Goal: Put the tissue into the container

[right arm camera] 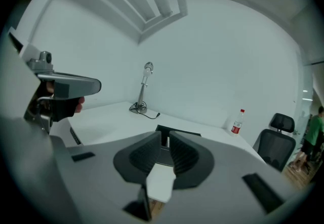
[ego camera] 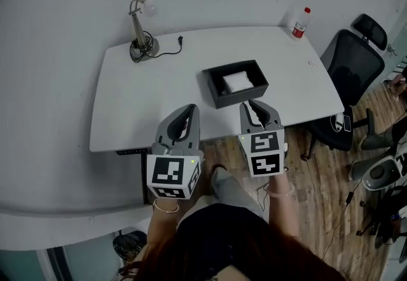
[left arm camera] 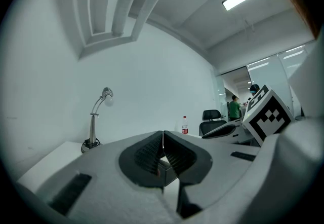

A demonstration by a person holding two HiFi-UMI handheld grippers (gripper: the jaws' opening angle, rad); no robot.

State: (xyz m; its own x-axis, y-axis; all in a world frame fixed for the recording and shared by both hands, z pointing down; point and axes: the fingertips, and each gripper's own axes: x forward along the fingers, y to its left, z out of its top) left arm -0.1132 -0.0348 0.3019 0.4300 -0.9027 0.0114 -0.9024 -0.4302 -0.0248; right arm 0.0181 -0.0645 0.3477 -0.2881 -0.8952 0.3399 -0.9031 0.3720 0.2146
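The table (ego camera: 127,102) lies ahead of both tongs. The container (ego camera: 216,92) sits just ahead of the right gripper (ego camera: 251,106), with its long axis crosswise, and ahead and to the right of the left gripper (ego camera: 189,111). The right is nearer. The tissue (ego camera: 238,82) already lies inside it. The left jaws are together; the right show a narrow gap and hold nothing.

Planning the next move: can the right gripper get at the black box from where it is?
Probably yes: the right gripper sits just before the box, with nothing between them.
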